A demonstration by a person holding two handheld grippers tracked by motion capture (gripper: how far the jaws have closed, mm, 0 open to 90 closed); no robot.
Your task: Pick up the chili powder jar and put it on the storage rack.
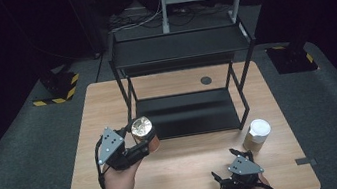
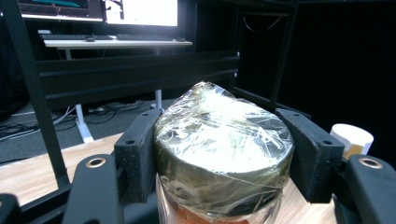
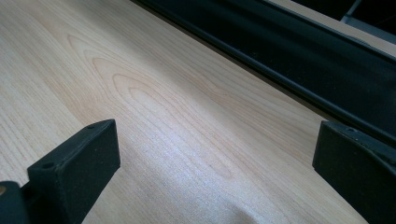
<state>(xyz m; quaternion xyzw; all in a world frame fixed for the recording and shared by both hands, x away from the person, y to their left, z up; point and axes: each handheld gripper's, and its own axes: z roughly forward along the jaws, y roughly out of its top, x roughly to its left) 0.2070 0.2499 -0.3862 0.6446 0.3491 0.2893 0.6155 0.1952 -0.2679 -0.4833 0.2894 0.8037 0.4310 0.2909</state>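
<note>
My left gripper (image 1: 139, 142) is shut on a jar (image 1: 144, 133) with a dark lid wrapped in shiny clear film and orange contents below. In the left gripper view the jar (image 2: 223, 156) sits between both black pads (image 2: 137, 154), held up off the table near the left legs of the black shelf rack (image 1: 179, 47). My right gripper (image 1: 228, 169) rests near the table's front right, open, its jaws wide apart over bare wood in the right gripper view (image 3: 210, 163). A second jar with a white lid (image 1: 257, 134) stands on the table just beyond it.
The two-level black rack stands on the back half of the wooden table (image 1: 188, 172), its lower shelf (image 1: 187, 114) low over the wood. A round dark grommet (image 1: 206, 80) sits near the back edge. Desks and monitors (image 2: 140, 11) lie beyond in the dark.
</note>
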